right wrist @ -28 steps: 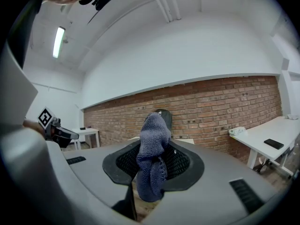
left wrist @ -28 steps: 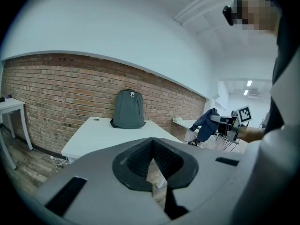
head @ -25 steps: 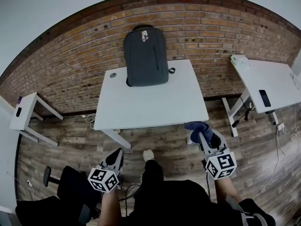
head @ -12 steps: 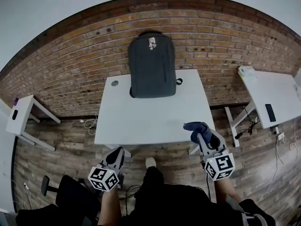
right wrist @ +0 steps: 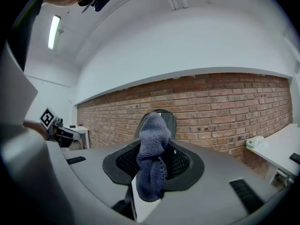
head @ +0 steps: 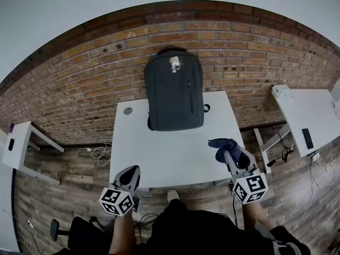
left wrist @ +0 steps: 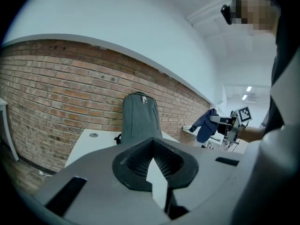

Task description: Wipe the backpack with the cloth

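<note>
Head view, from the nearest part: the person's dark clothes fill the lower edge, and both grippers are held low in front of the body. The left gripper has its jaws a little apart with nothing between them; through the gap only the white table shows. The right gripper is clenched on the dark blue cloth, which hangs in a bunch over the table's near right corner. The table top is bare in its near half. At its far edge the dark grey backpack stands upright and leans against the brick wall, well apart from the cloth. A small round grey disc lies just to the left of the backpack. The floor is of wooden boards, with some cables near the wall. Two other white tables stand at the sides, one on the left and one on the right.
</note>
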The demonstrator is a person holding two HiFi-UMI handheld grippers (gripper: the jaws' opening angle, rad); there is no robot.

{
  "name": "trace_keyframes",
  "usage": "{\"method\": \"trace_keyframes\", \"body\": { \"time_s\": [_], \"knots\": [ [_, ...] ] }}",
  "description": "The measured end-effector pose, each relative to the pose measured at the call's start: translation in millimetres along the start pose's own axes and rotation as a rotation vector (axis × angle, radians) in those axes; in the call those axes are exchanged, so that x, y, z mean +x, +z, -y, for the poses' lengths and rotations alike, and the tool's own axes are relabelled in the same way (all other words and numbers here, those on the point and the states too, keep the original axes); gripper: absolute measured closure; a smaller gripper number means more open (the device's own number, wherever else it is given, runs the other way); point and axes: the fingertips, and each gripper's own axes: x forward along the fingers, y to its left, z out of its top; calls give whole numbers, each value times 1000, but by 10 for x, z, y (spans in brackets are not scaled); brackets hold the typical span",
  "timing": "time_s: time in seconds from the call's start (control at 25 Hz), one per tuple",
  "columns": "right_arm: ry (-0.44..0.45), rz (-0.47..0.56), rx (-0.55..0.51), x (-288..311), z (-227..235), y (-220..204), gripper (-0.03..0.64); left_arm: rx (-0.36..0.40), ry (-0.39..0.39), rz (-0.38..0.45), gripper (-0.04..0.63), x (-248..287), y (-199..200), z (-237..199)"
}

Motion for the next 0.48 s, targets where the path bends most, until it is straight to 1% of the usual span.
{"method": "trace_keyframes", "body": {
  "time_s": [0.16, 0.48],
  "knots": [
    [-21, 12, 24, 404, 2, 108, 515, 1, -13, -9, 598, 242, 168, -352],
    [-74, 14, 44, 1060, -8, 173, 515, -1, -45, -31, 598, 610, 344, -975]
  ]
}}
